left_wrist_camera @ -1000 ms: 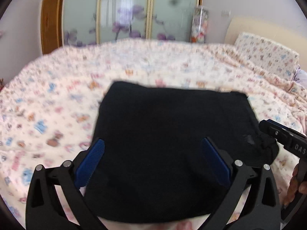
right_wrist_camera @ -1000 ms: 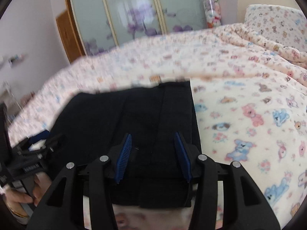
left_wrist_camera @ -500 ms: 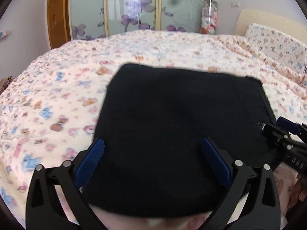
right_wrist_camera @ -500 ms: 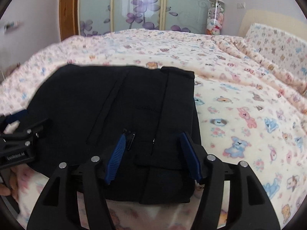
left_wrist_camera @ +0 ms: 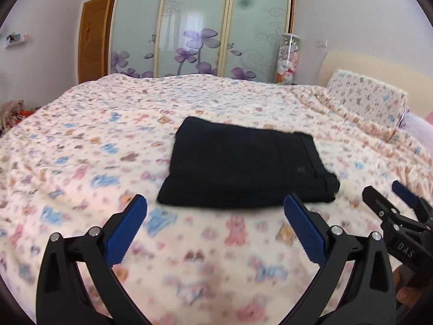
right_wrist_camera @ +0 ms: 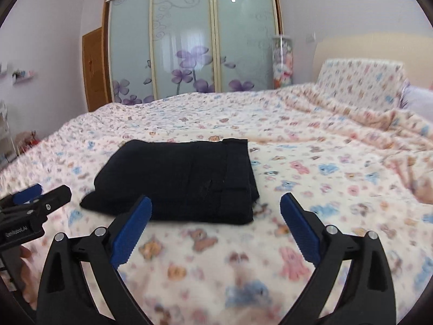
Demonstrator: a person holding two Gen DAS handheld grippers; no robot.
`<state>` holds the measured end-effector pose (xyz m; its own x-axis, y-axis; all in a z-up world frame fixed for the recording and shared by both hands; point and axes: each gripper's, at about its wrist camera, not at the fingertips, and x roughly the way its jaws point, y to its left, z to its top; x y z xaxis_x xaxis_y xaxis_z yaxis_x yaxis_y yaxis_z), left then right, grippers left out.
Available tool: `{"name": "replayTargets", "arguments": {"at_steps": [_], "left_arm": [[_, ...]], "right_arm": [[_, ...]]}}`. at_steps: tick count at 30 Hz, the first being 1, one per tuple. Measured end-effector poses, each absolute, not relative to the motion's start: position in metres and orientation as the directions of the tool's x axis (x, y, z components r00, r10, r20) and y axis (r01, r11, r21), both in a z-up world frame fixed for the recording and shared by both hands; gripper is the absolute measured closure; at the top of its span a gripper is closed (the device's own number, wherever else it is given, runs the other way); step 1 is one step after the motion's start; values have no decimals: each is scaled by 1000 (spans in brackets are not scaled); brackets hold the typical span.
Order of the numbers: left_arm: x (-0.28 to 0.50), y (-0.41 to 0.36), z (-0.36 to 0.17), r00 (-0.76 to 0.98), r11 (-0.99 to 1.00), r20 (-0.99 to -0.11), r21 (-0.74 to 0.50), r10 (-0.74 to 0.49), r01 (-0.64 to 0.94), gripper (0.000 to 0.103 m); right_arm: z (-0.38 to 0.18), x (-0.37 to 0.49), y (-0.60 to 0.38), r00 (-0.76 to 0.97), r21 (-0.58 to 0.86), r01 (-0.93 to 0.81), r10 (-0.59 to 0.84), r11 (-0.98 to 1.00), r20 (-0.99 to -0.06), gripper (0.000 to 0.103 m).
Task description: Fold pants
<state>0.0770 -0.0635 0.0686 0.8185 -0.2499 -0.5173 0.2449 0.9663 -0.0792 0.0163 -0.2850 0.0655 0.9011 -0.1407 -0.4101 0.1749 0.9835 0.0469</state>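
Observation:
The black pants (left_wrist_camera: pixel 243 168) (right_wrist_camera: pixel 184 181) lie folded into a flat rectangle on the patterned bedspread (left_wrist_camera: pixel 81 162) (right_wrist_camera: pixel 338 168). My left gripper (left_wrist_camera: pixel 215 207) hangs open a little short of the near edge of the pants, nothing between its blue pads. My right gripper (right_wrist_camera: pixel 216 210) is also back from the pants, its jaws opening wide and empty. Each gripper shows at the edge of the other's view: the right gripper (left_wrist_camera: pixel 389 197) and the left gripper (right_wrist_camera: pixel 40 195).
A wardrobe with frosted sliding doors (left_wrist_camera: pixel 200 27) stands beyond the bed. A pillow (left_wrist_camera: pixel 370 94) and headboard (right_wrist_camera: pixel 351 48) are at the right. A clear tube of soft toys (left_wrist_camera: pixel 288 57) stands by the wall.
Both grippers have pulled back from the pants toward the near side of the bed. The right gripper's jaws have spread wider and left the fabric. The pants stayed folded in place.

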Motion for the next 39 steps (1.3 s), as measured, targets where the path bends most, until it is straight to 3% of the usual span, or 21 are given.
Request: {"name": "replayTargets", "arguments": {"at_steps": [13, 39], "left_arm": [[64, -57, 48, 834, 978, -529, 31, -158, 205, 2], [61, -66, 39, 845, 972, -514, 86, -145, 220, 2]], "right_arm": [[41, 0, -265, 891, 22, 173, -147, 985, -430, 5], [30, 6, -251, 874, -16, 151, -141, 988, -465, 4]]}}
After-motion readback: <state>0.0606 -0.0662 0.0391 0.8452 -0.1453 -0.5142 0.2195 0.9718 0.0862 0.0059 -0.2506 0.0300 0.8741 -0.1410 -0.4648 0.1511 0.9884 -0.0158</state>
